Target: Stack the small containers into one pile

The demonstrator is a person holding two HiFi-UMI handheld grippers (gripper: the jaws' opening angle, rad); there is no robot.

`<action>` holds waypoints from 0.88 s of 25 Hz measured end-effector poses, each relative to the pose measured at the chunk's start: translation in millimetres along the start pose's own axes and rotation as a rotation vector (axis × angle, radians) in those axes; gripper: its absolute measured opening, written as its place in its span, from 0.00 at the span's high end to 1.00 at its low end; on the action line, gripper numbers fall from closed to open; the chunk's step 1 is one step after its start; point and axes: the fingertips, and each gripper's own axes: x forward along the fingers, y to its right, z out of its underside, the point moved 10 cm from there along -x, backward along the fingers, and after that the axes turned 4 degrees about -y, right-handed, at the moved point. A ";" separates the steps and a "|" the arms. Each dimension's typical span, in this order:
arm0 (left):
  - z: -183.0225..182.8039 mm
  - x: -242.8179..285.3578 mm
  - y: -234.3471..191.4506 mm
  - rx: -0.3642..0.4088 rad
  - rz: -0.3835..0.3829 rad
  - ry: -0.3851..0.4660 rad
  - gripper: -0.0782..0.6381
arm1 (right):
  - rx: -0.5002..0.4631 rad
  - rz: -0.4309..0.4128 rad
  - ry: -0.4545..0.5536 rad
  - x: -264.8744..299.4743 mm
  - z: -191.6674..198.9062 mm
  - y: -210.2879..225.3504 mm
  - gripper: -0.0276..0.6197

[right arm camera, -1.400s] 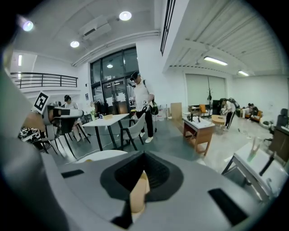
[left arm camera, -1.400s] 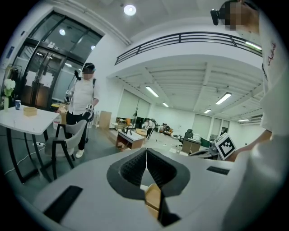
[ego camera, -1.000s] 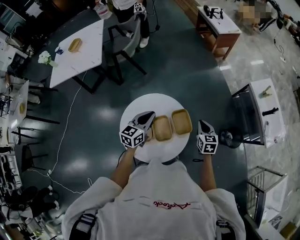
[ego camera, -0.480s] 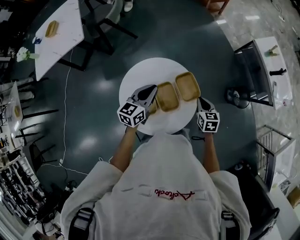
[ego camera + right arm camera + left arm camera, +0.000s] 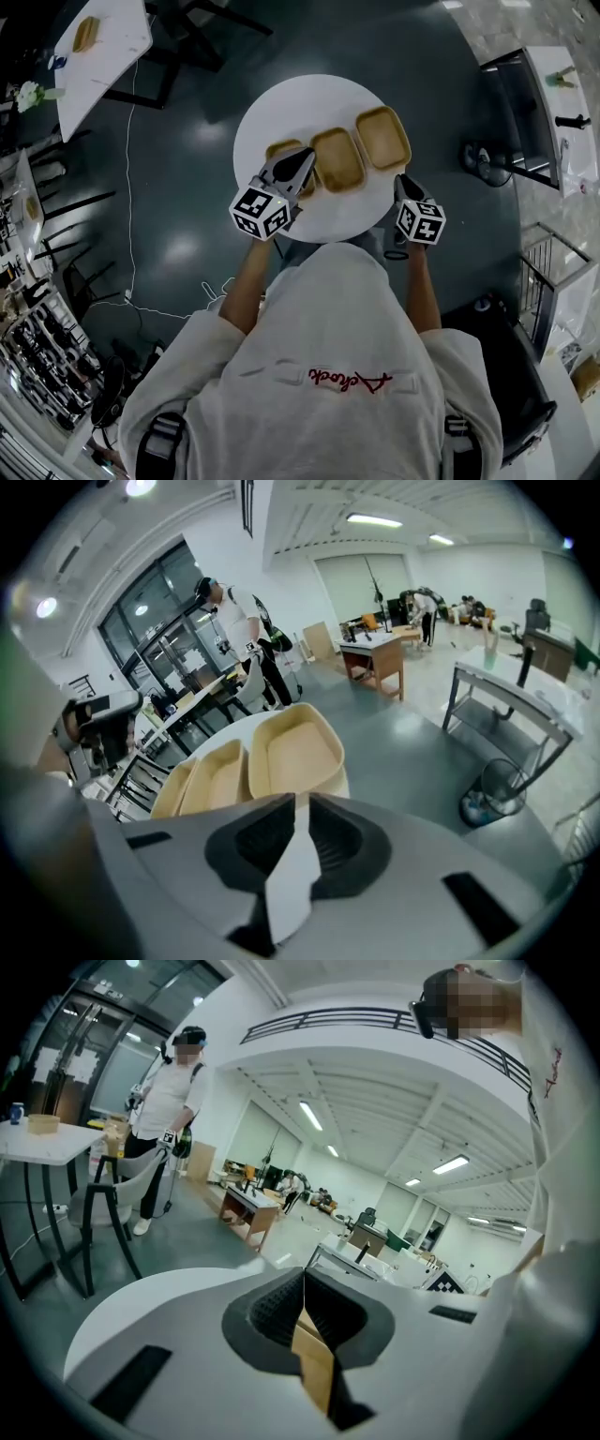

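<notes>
Three tan shallow containers lie side by side on the round white table [image 5: 281,103]: left [image 5: 279,150], middle [image 5: 337,159] and right [image 5: 382,138]. My left gripper [image 5: 304,161] hangs over the left container and hides much of it. Its jaws are shut with nothing in them, and the tan container [image 5: 315,1358] shows below them in the left gripper view. My right gripper [image 5: 401,184] is at the table's near right edge, beside the right container [image 5: 295,752]. It is shut with only a sliver of gap and holds nothing. The middle container [image 5: 214,772] lies further left.
A round bin [image 5: 486,161] stands on the dark floor right of the table, with a metal bench [image 5: 530,94] beyond it. A white table [image 5: 98,42] and chairs stand at the far left. A person [image 5: 169,1101] stands in the background, near a wooden desk [image 5: 375,658].
Both grippers have come down and forward toward the table. The left now covers the left container, and the right has closed on the table's right edge. The containers have not moved.
</notes>
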 end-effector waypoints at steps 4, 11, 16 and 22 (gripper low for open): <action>6.4 -0.8 0.4 0.001 -0.008 -0.008 0.87 | 0.099 -0.050 -0.002 9.7 6.3 3.1 0.78; 9.7 -6.6 2.9 0.002 -0.017 -0.001 0.87 | 0.393 -0.082 0.071 19.0 9.0 12.3 0.76; 7.9 -11.5 1.9 0.004 -0.027 0.013 0.88 | 0.650 -0.109 0.099 30.7 15.2 16.7 0.76; 7.4 -20.1 -2.4 0.003 -0.047 0.022 0.88 | 0.876 -0.167 0.153 37.4 22.9 20.1 0.81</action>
